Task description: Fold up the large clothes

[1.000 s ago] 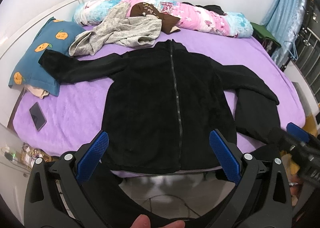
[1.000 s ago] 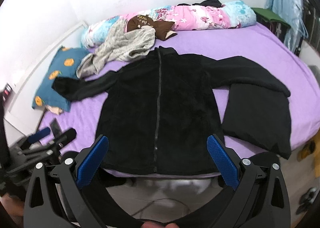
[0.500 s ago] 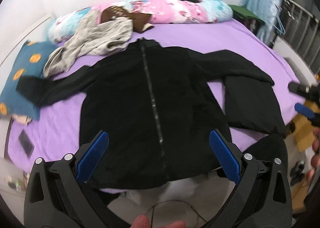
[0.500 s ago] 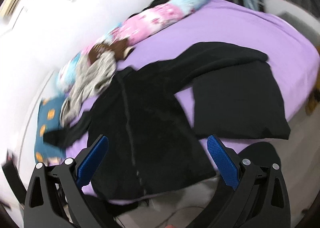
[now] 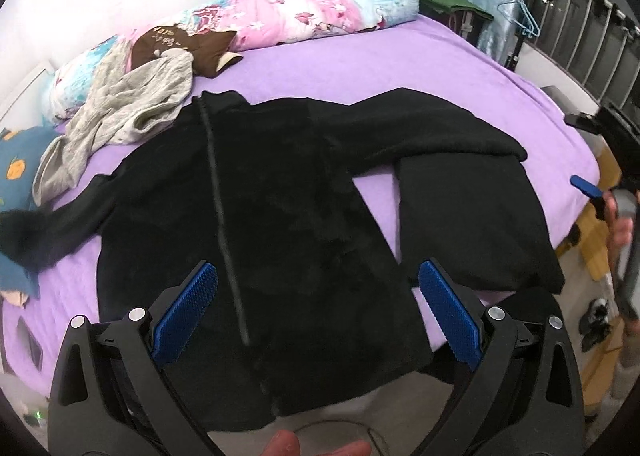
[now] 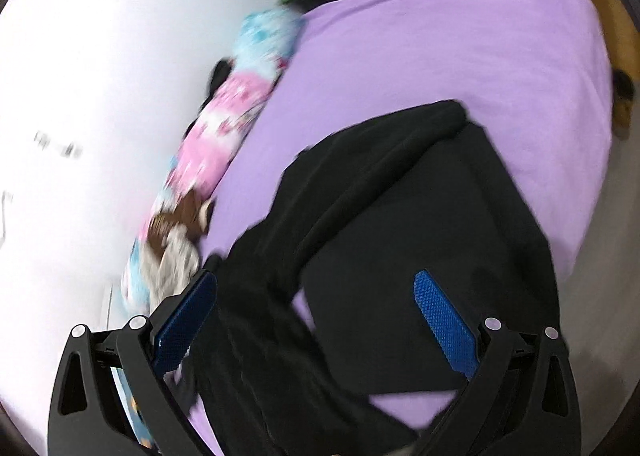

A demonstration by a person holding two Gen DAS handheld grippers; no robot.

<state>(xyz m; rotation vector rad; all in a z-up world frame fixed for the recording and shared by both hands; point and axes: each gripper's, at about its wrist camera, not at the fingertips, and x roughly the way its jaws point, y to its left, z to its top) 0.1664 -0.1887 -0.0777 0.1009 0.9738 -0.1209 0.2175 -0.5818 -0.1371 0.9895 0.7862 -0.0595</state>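
Both tongs hang apart with nothing between them: left tongs (image 5: 316, 316) spread wide over the hem of the black jacket (image 5: 280, 224), right tongs (image 6: 314, 320) just as wide over the jacket's right sleeve (image 6: 360, 192), blue pads clear of the cloth on both.

Biggest thing out there, the bed (image 5: 400, 60) under its purple sheet, filling both views. Spread flat across it, front up, lies the black jacket, zip (image 5: 224, 224) running straight down the middle, collar toward the wall, hem at the near edge and slightly over it. Its left sleeve (image 5: 48, 232) stretches out to the side and ends on a blue pillow (image 5: 16, 152) with orange prints. The right sleeve reaches across the sheet, and its end lies against the top edge of a folded black garment (image 5: 472, 224), a flat rectangle just beside the jacket's body near the bed's corner.

Along the wall, a rolled pink-and-blue quilt (image 5: 312, 16). In front of it a crumpled grey top (image 5: 132, 108), touching the jacket's shoulder, and a small brown item (image 5: 184, 44) on the quilt.

Far right of the left view, the other gripper's blue pad and a hand (image 5: 620, 224) at the bed's edge. A dark phone (image 5: 30, 340) sits on the sheet at the left corner. The right view is blurred.
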